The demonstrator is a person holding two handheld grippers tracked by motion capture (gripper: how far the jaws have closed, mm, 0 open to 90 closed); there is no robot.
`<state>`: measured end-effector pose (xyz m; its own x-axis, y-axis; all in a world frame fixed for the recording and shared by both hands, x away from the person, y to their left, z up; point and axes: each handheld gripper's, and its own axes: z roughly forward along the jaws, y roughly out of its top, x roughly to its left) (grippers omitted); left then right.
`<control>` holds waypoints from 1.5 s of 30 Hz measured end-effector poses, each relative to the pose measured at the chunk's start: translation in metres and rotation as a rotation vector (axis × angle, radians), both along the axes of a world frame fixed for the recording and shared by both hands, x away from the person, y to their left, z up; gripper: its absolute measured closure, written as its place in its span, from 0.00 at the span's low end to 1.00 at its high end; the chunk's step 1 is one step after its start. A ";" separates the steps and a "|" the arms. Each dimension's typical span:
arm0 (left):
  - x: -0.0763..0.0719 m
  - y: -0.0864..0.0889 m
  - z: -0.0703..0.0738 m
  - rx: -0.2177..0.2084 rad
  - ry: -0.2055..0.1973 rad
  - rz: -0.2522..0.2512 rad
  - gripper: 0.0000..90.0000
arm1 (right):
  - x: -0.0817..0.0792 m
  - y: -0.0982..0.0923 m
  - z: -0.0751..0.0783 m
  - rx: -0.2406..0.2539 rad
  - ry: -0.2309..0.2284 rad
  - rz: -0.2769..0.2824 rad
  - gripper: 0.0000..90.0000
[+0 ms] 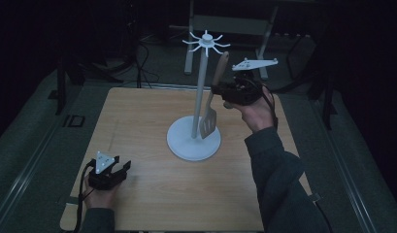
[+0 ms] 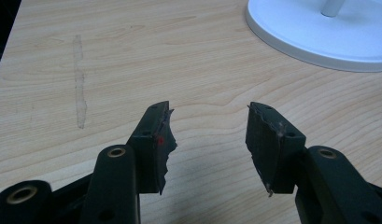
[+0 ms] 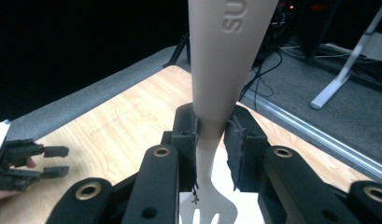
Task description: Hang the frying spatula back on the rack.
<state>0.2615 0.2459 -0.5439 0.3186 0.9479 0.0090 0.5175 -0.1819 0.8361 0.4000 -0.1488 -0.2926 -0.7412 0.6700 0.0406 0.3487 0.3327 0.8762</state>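
1. We see the right claw [image 1: 219,90] raised above the tabletop [image 1: 147,121], on the right side of the white stand [image 1: 193,141].
2. We read its jaws as closed on the spatula [image 1: 211,104] at the neck, where the wide beige handle narrows (the right gripper view shows both pads against it).
3. The spatula hangs nearly upright, a bit tilted: handle end up and to the right, slotted blade down.
4. In the high view the blade sits over the round base of the stand, just right of the pole [image 1: 200,92]; we cannot tell whether it touches the base.
5. The handle tip reaches up close to the spoked hook ring [image 1: 206,42] at the pole's top, a little below and right of it, apart from it.
6. The right hand [image 1: 252,114] comes in from the lower right, dark sleeve behind it, grey three-cornered plate above the claw.
7. The left claw [image 1: 124,166] sits low at the near-left part of the tabletop, well apart from the stand.
8. Its jaws stand wide with bare wood between them (left gripper view), holding nothing.
9. The left gripper view also catches the stand's base edge at top right, and a faint pale streak [image 2: 79,84] on the wood at the left.
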 end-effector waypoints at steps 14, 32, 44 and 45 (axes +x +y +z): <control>0.000 0.000 0.000 0.001 0.001 -0.001 0.56 | 0.006 0.001 0.006 -0.033 0.024 0.009 0.83; -0.001 0.000 0.000 0.002 -0.003 0.002 0.56 | 0.011 0.007 0.011 -0.052 0.034 0.026 0.83; -0.001 0.001 0.001 0.001 -0.005 0.005 0.56 | 0.015 0.010 0.003 -0.041 0.041 0.020 0.81; -0.001 0.001 0.001 0.001 -0.004 0.005 0.56 | 0.015 0.009 0.002 -0.035 0.036 0.018 0.79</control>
